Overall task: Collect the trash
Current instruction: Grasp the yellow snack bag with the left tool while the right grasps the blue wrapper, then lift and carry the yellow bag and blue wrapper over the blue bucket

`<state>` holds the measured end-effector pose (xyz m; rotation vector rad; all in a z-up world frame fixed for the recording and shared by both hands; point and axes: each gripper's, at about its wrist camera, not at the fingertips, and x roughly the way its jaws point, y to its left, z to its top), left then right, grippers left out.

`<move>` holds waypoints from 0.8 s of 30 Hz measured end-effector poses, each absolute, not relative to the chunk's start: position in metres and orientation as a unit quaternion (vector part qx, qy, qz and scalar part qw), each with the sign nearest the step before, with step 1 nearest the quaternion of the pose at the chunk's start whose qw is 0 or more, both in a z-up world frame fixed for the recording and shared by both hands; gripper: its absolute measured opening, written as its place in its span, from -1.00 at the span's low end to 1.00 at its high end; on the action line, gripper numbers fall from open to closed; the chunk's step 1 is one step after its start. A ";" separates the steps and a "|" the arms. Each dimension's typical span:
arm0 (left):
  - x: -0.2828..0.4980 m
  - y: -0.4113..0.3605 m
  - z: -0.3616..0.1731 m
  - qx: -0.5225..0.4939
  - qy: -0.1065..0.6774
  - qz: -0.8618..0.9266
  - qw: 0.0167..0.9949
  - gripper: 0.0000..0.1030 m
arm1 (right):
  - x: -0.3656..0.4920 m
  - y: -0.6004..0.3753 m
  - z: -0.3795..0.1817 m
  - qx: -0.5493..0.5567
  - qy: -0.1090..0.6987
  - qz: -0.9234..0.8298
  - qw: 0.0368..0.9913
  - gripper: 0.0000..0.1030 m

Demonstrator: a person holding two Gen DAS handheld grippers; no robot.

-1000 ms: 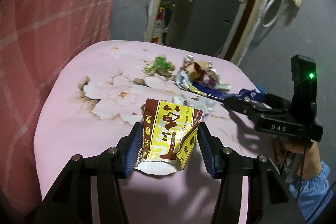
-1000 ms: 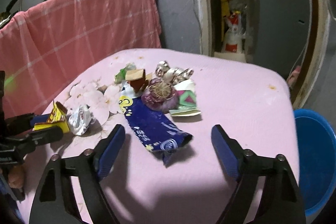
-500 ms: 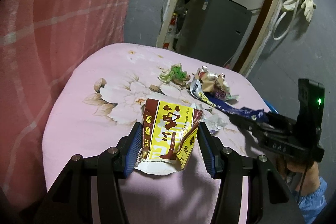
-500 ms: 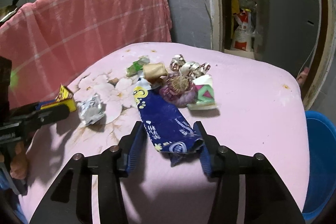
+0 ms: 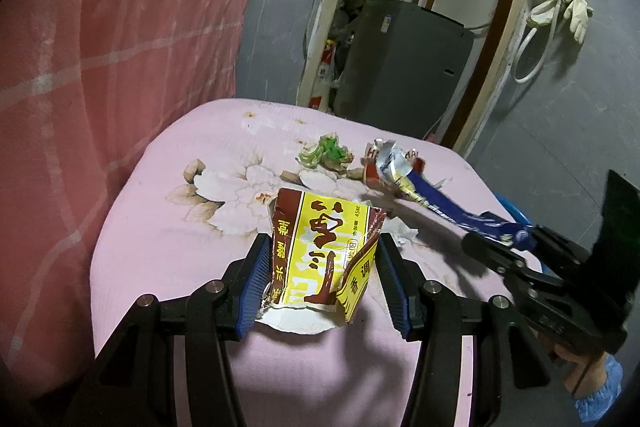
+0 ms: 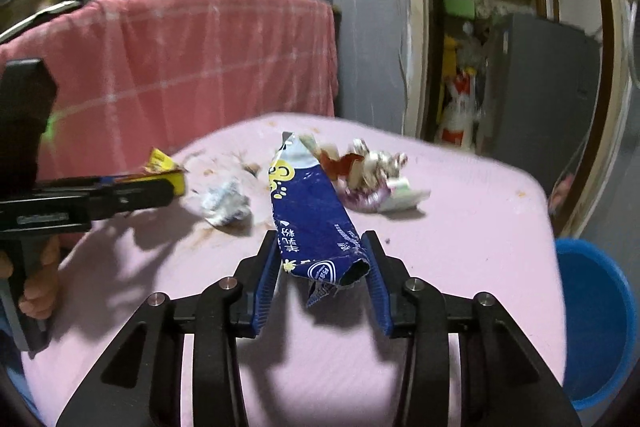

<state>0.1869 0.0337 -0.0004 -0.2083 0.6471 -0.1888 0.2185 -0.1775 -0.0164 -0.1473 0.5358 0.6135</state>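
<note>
Left wrist view: the left gripper (image 5: 320,277) is clamped on a torn yellow and brown paper packet (image 5: 326,253), held above the pink flowered tablecloth (image 5: 168,235).
Right wrist view: the right gripper (image 6: 322,279) has just been closing and now pinches a long dark blue plastic wrapper (image 6: 316,223), lifted.
Risk: the slippery wrapper is held only at its end, so it may slip out.
Container: a round blue plastic bucket (image 6: 596,319) at 4 o'clock; its inside is not visible.
Remaining: crumpled wrappers (image 6: 372,175) at 12 o'clock.

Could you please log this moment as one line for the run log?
left gripper: shut on yellow packet | right gripper: jaws just closed on blue wrapper | bin: right of table
</note>
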 end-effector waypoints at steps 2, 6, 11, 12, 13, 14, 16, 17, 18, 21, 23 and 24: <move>0.184 0.033 0.002 -0.104 0.309 -0.093 0.941 -0.09 | 0.206 -0.178 -0.011 -0.080 0.231 0.299 0.922 -0.26; 0.179 0.030 0.009 -0.113 0.291 -0.095 0.945 -0.09 | 0.194 -0.179 -0.001 -0.081 0.181 0.297 0.934 -0.26; 0.174 0.019 0.025 -0.107 0.251 -0.101 0.957 -0.09 | 0.184 -0.191 0.019 -0.052 0.123 0.286 0.949 -0.25; 0.173 0.014 0.029 -0.103 0.241 -0.103 0.960 -0.09 | 0.183 -0.194 0.022 -0.048 0.115 0.283 0.951 -0.25; 0.172 0.011 0.032 -0.101 0.234 -0.105 0.961 -0.09 | 0.182 -0.197 0.025 -0.044 0.105 0.278 0.954 -0.25; 0.171 0.006 0.035 -0.099 0.226 -0.108 0.963 -0.09 | 0.180 -0.201 0.029 -0.041 0.094 0.271 0.957 -0.25; 0.172 -0.006 0.042 -0.094 0.211 -0.116 0.966 -0.09 | 0.177 -0.206 0.034 -0.038 0.077 0.258 0.962 -0.25; 0.174 -0.012 0.045 -0.092 0.205 -0.121 0.967 -0.09 | 0.176 -0.210 0.038 -0.036 0.067 0.246 0.966 -0.25; 0.177 -0.016 0.047 -0.091 0.201 -0.126 0.967 -0.09 | 0.174 -0.212 0.040 -0.037 0.061 0.235 0.969 -0.25; 0.185 -0.038 0.056 -0.086 0.186 -0.147 0.968 -0.09 | 0.173 -0.225 0.047 -0.041 0.041 0.198 0.978 -0.25; 0.191 -0.050 0.059 -0.083 0.178 -0.159 0.967 -0.09 | 0.174 -0.239 0.052 -0.036 0.031 0.173 0.984 -0.25; 0.195 -0.058 0.061 -0.083 0.174 -0.169 0.967 -0.09 | 0.173 -0.246 0.053 -0.034 0.028 0.162 0.986 -0.25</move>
